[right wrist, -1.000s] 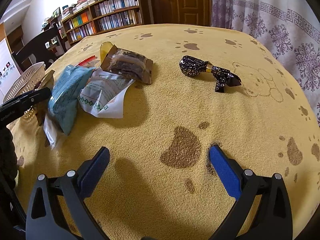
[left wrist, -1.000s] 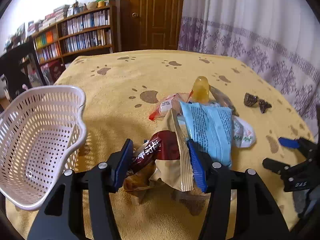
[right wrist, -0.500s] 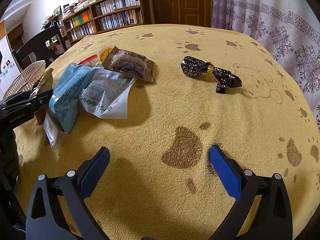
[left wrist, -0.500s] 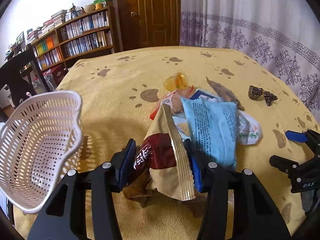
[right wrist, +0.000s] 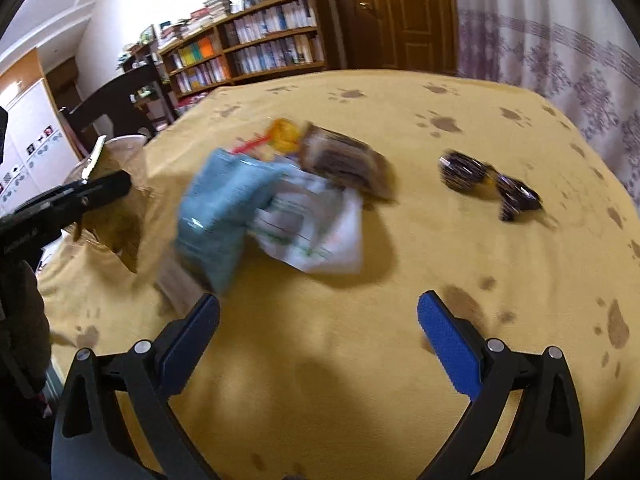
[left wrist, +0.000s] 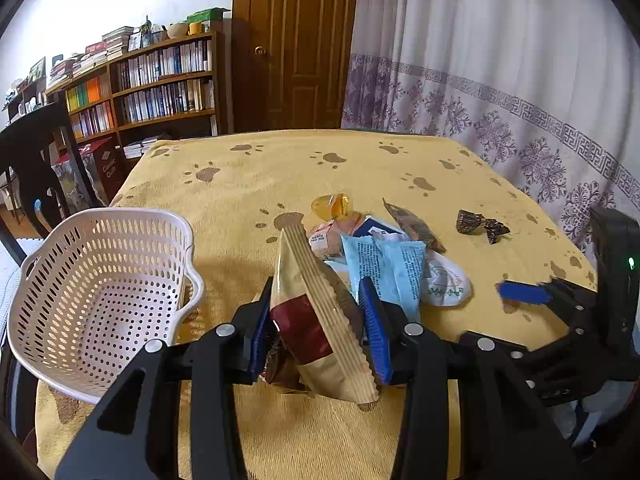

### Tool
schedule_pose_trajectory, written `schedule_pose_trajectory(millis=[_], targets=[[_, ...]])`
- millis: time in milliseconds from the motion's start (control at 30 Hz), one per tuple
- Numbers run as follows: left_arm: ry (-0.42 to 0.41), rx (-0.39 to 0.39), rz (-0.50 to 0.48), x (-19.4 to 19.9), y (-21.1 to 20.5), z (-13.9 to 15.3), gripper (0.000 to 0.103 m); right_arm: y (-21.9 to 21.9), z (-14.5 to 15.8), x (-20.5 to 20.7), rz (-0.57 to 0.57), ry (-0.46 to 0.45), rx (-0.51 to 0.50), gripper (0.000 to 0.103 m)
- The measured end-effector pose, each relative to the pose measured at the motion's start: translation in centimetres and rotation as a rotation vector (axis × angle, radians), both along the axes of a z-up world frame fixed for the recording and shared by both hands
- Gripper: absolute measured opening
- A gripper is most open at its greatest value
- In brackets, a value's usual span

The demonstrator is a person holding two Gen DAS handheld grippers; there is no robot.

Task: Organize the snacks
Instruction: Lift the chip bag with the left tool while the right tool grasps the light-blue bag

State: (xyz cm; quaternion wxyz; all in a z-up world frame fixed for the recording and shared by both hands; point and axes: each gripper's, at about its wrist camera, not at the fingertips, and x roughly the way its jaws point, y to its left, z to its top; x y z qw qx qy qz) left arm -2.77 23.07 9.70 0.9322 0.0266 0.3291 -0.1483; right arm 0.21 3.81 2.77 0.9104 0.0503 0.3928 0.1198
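Blue pads of the left gripper [left wrist: 320,332] press on both sides of a beige and dark red snack bag [left wrist: 320,320], which stands tilted between them with its crimped seam facing the camera and its lower end just above the yellow paw-print cloth of the desk [left wrist: 248,192]. Just left of that gripper sits a white perforated basket [left wrist: 100,292], holding nothing that shows. Beyond the held bag lies a loose heap: a light blue packet [left wrist: 384,268] on top of a white packet [left wrist: 444,284], a pinkish wrapper [left wrist: 324,234] behind them, a brown packet [left wrist: 416,226] and a small amber jelly cup [left wrist: 331,205] at the far side. A dark patterned candy [left wrist: 482,226] lies well apart to the right. The right gripper [right wrist: 318,328] hangs with its jaws spread wide and nothing between them, low over bare cloth near the heap; its view is blurred. A bookshelf [left wrist: 152,80], a wooden door [left wrist: 296,44] and a patterned curtain [left wrist: 500,80] stand behind the desk
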Motion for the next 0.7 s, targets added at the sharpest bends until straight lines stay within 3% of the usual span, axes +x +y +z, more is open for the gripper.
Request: schedule_pose_trajectory(millis=[300,700], targets=[[-0.068,-0.056,0.038,-1.2,2.4,2.9,0.042,5.9,1.1,3.1,0.090,0.012,0.054,0.098],[-0.122,-0.103,0.146,-1.3,7.1,5.3,0.039,9.6,0.5,4.9,0.058,0.015,-0.018,0.095]])
